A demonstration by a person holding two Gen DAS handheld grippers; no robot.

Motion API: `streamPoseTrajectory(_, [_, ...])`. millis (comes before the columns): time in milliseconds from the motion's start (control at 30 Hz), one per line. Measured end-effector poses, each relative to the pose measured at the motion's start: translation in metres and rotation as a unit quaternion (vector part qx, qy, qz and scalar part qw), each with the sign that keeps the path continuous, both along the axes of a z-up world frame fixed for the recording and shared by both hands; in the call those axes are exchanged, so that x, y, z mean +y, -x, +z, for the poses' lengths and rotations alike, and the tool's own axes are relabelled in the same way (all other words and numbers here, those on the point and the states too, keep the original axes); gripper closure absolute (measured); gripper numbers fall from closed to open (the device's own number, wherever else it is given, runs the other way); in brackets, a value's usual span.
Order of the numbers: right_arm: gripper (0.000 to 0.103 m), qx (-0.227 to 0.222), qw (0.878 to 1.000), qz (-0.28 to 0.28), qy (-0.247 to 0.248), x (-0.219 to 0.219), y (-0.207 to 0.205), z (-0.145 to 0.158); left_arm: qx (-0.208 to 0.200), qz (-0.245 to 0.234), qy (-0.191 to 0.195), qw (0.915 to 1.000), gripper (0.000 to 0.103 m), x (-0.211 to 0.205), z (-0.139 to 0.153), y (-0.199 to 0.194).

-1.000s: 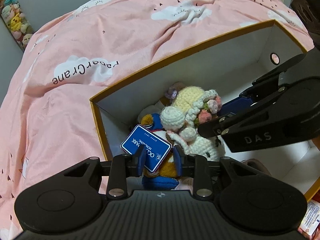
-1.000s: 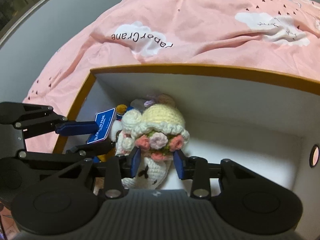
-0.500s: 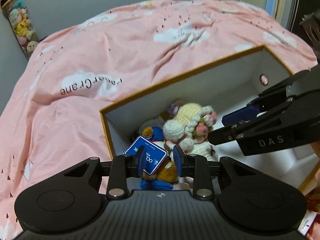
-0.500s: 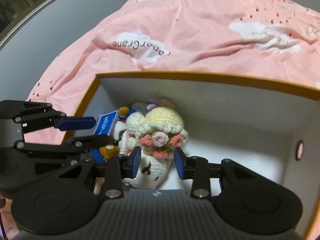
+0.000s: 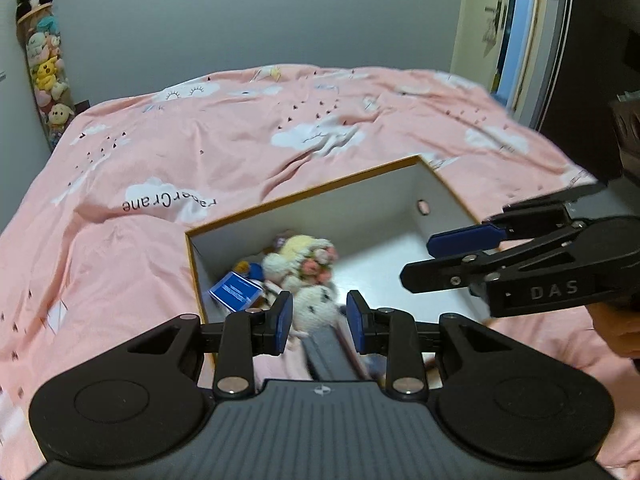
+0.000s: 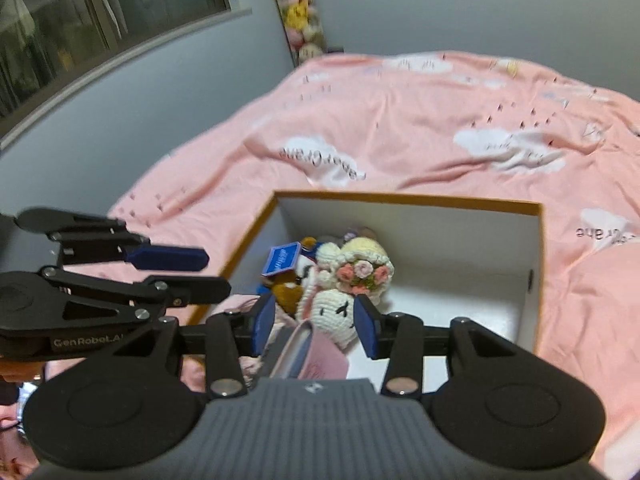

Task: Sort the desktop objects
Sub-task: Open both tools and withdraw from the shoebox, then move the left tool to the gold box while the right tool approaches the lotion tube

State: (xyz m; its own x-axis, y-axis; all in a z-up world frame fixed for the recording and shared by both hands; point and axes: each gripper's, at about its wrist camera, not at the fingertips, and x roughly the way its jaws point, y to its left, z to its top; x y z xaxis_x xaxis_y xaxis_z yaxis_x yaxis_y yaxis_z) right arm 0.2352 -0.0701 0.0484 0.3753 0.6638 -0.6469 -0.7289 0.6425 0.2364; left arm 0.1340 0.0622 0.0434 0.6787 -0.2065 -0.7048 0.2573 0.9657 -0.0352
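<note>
A white box with an orange rim (image 5: 304,194) (image 6: 400,197) lies on the pink bed. In its left corner rest a cream crochet doll with a flower crown (image 5: 300,256) (image 6: 360,276) and a plush toy with a blue tag (image 5: 236,290) (image 6: 284,260). My left gripper (image 5: 319,322) (image 6: 218,272) hovers above the box's near edge, open and holding nothing. My right gripper (image 6: 315,326) (image 5: 418,260) is also raised clear of the doll, its jaws opening and nothing pressed between them. A blurred grey and pink booklet (image 5: 328,354) (image 6: 304,352) sits just under both grippers.
The pink cloud-print bedspread (image 5: 240,140) surrounds the box. A column of plush toys (image 5: 44,64) hangs on the grey wall at the back. A window (image 6: 100,12) is on the left wall. A hand (image 5: 616,332) holds the right gripper.
Both grippers have lifted up and drawn back out of the box. The doll and the tagged plush toy stay inside it. The right jaws stand wider than before.
</note>
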Motion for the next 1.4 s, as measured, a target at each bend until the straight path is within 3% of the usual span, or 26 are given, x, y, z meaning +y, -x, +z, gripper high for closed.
streamPoseTrajectory(267, [0.058, 0.018, 0.998, -0.05, -0.025, -0.054, 0.06, -0.01, 0.028, -0.002, 0.035, 0.999, 0.067, -0.01, -0.017, 0.048])
streamPoseTrajectory(400, [0.058, 0.051, 0.996, -0.075, -0.006, -0.069, 0.084, -0.035, 0.068, -0.011, 0.053, 0.9962, 0.049, -0.017, -0.042, 0.061])
streamPoseTrajectory(533, [0.059, 0.074, 0.994, -0.078, 0.029, -0.075, 0.105, -0.06, 0.112, -0.016, 0.059, 0.9918, 0.046, -0.024, -0.067, 0.073])
streamPoseTrajectory(667, [0.059, 0.087, 0.992, -0.072, 0.051, -0.075, 0.117, -0.074, 0.136, -0.011, 0.038, 0.99, 0.038, -0.031, -0.084, 0.086])
streamPoseTrajectory(800, [0.059, 0.06, 0.991, -0.071, 0.097, -0.073, 0.127, -0.082, 0.158, -0.017, 0.025, 0.987, 0.033, -0.038, -0.097, 0.088])
streamPoseTrajectory(1033, [0.059, 0.006, 0.986, -0.013, 0.166, -0.055, 0.143, -0.09, 0.204, -0.02, 0.022, 0.9784, 0.032, -0.046, -0.119, 0.082])
streamPoseTrajectory(1200, [0.06, -0.056, 0.969, 0.025, 0.238, -0.041, 0.152, -0.099, 0.217, -0.016, 0.021, 0.9758, 0.032, -0.045, -0.128, 0.078])
streamPoseTrajectory(1400, [0.057, -0.073, 0.957, 0.038, 0.277, -0.036, 0.149, -0.11, 0.23, -0.015, 0.012, 0.973, 0.036, -0.049, -0.139, 0.073])
